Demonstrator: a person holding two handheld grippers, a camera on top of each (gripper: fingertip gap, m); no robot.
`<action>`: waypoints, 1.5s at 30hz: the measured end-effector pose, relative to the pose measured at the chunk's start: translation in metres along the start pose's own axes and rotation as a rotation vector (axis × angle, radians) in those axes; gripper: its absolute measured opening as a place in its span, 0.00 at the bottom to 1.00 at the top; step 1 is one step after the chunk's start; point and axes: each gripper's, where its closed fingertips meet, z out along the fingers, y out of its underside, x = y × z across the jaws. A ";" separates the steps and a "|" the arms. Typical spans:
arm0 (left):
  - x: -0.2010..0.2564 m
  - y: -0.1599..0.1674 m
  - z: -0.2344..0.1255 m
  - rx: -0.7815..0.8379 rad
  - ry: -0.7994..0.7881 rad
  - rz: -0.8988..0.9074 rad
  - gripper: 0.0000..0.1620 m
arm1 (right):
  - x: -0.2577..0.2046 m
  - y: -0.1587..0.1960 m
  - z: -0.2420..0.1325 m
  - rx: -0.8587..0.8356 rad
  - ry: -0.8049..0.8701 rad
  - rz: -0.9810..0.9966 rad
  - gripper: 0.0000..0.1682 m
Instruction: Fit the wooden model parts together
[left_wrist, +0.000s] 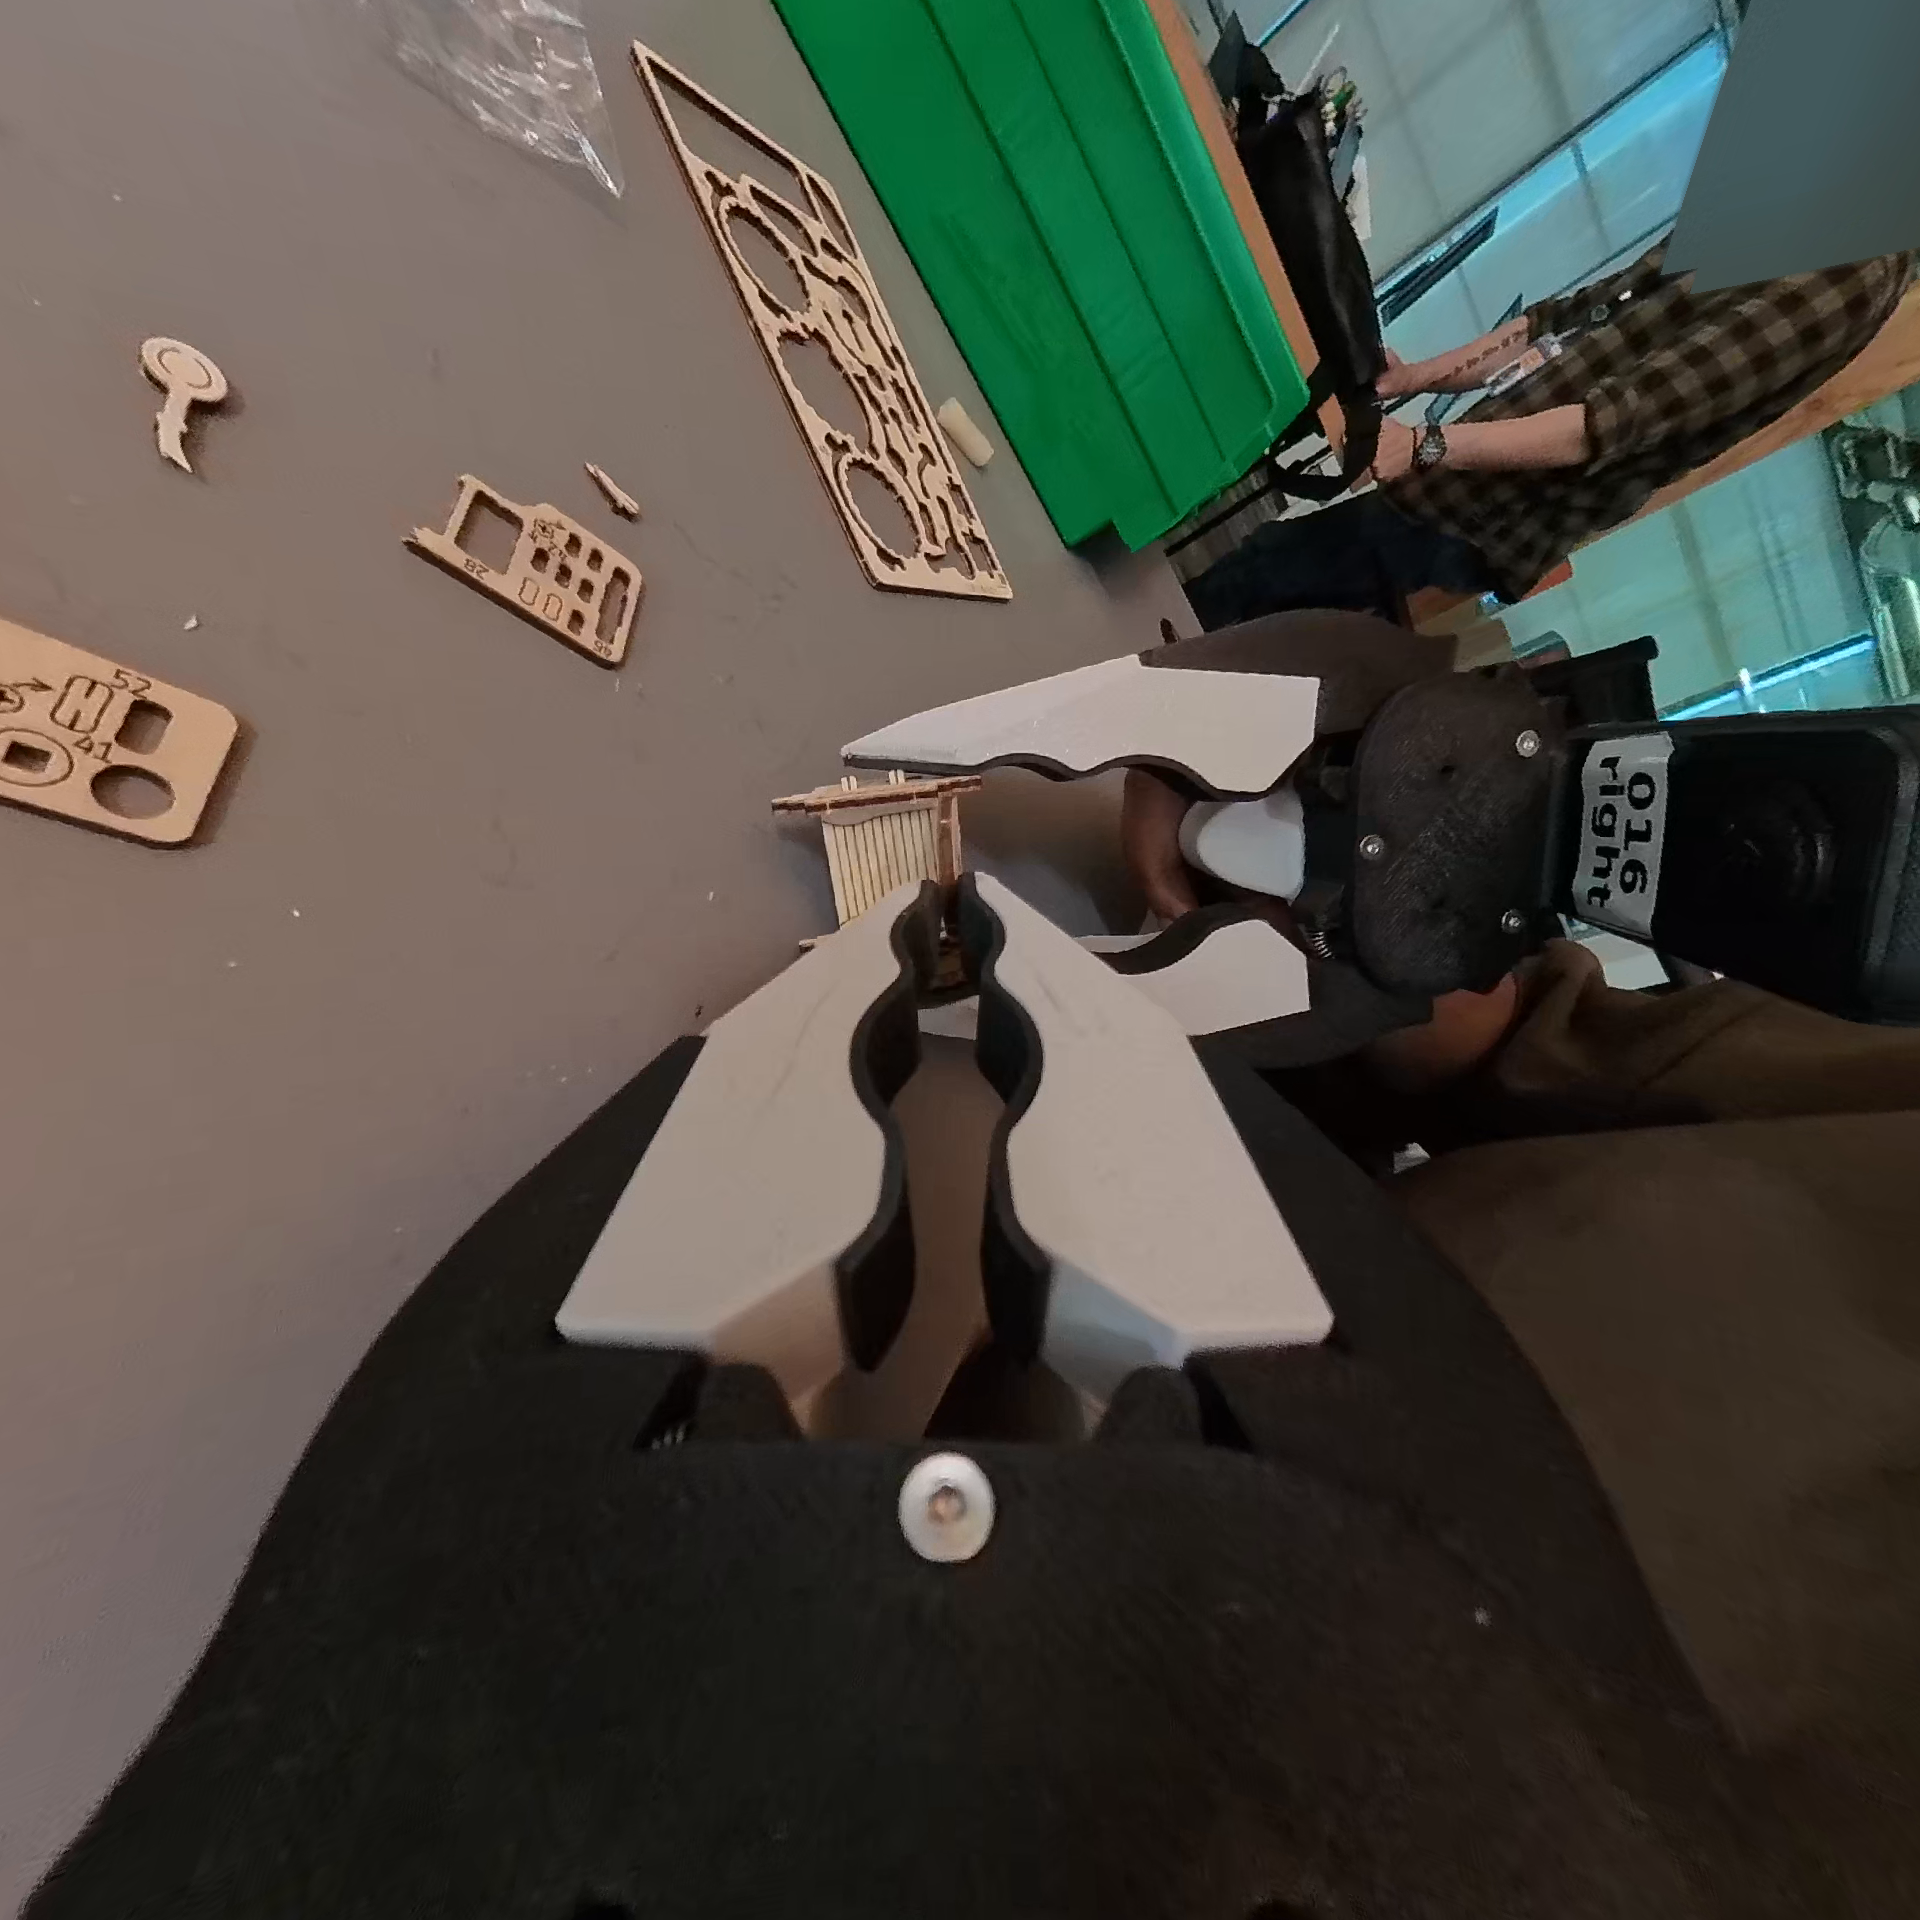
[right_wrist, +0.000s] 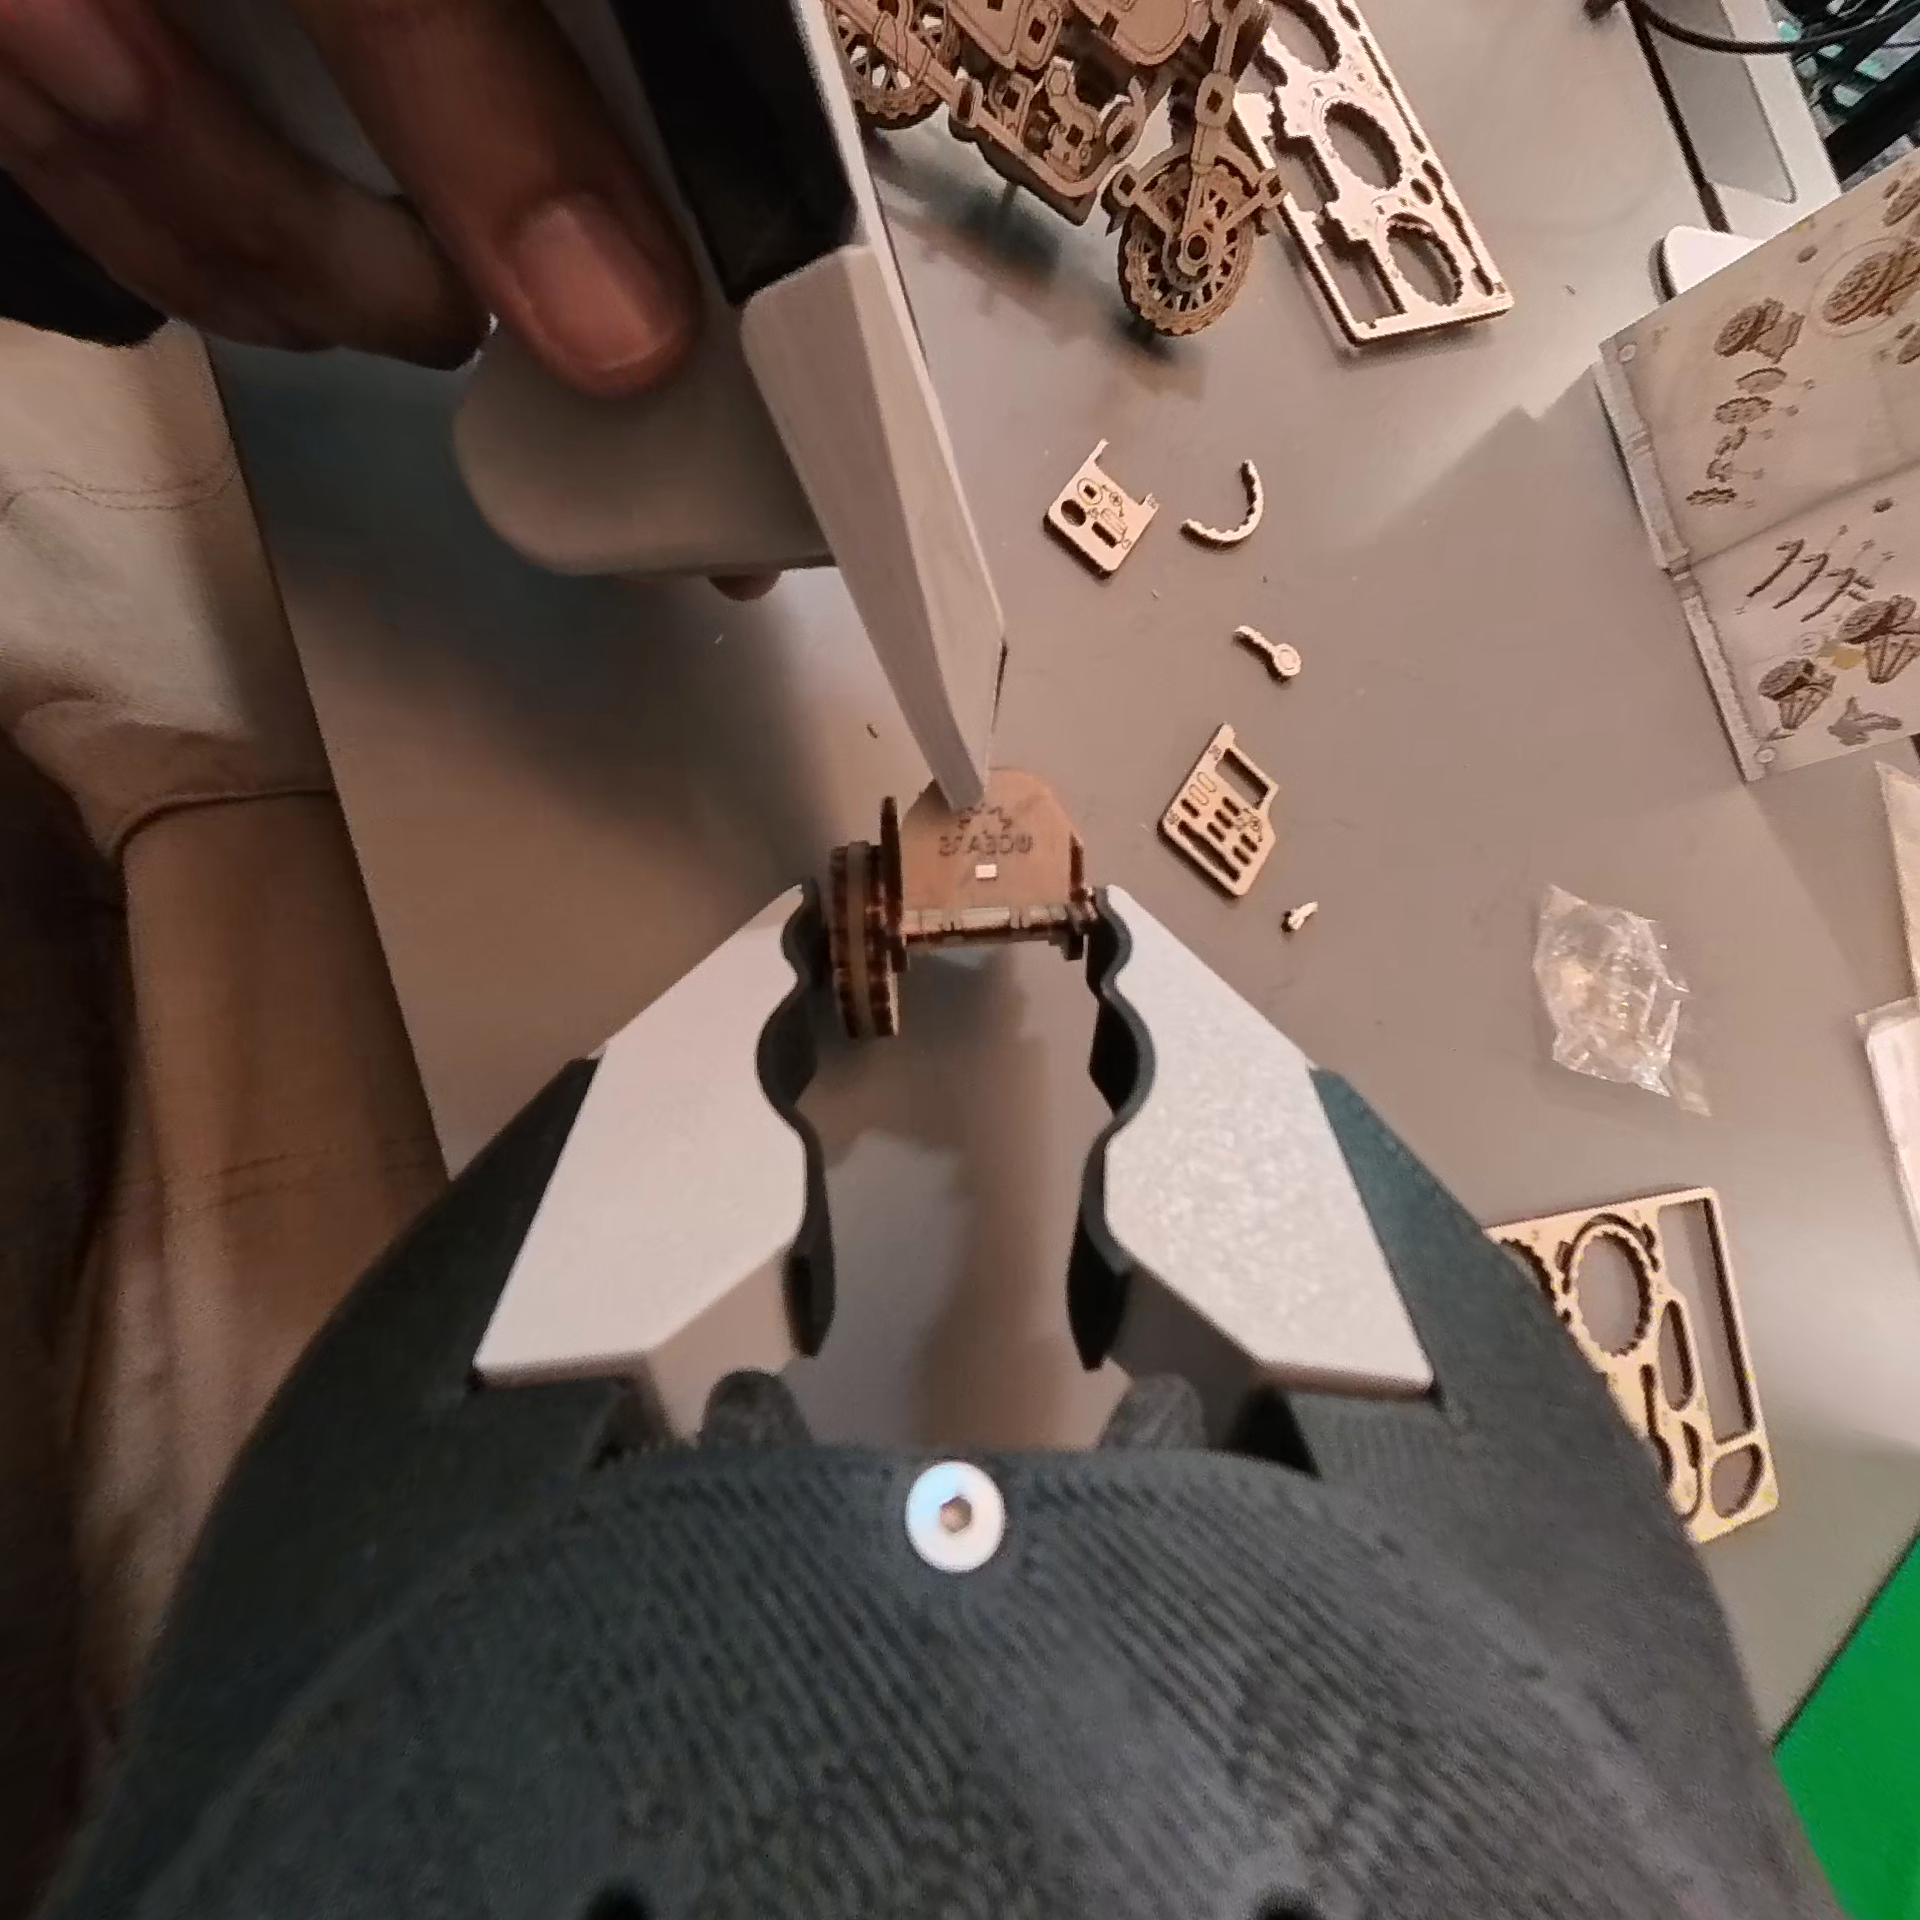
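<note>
A small wooden subassembly (right_wrist: 997, 852), a rounded plate on an axle with stacked gear discs (right_wrist: 868, 935), is held above the grey table (right_wrist: 1455, 727). My right gripper (right_wrist: 956, 909) is shut on it, with a fingertip at each end of the axle. My left gripper (left_wrist: 945, 914) is shut on the edge of the same plate (left_wrist: 899, 847). In the right wrist view its white finger (right_wrist: 935, 623) comes down from above onto the plate's top. In the left wrist view the right gripper's upper finger (left_wrist: 1091, 717) sits over the part, and the lower one is partly hidden.
A wooden motorcycle model (right_wrist: 1143, 156), punched-out sheets (right_wrist: 1642, 1371) (left_wrist: 831, 343), an instruction booklet (right_wrist: 1787, 520), a plastic bag (right_wrist: 1610, 997) and loose pieces (right_wrist: 1221, 810) (left_wrist: 530, 571) lie around. A green bin (left_wrist: 1039, 239) and a person in a checked shirt (left_wrist: 1662, 384) are beyond the table. The grippers are tip to tip, or close to it.
</note>
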 end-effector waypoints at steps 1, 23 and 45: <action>0.000 -0.001 0.000 0.005 -0.005 0.002 0.00 | 0.001 0.000 0.000 -0.001 0.005 -0.004 0.30; 0.047 -0.048 -0.048 0.358 0.406 0.102 0.44 | 0.025 -0.051 -0.058 0.526 -0.335 0.471 0.30; 0.086 -0.013 -0.035 0.305 0.411 0.433 0.41 | -0.003 -0.086 -0.096 0.776 -0.749 0.633 0.30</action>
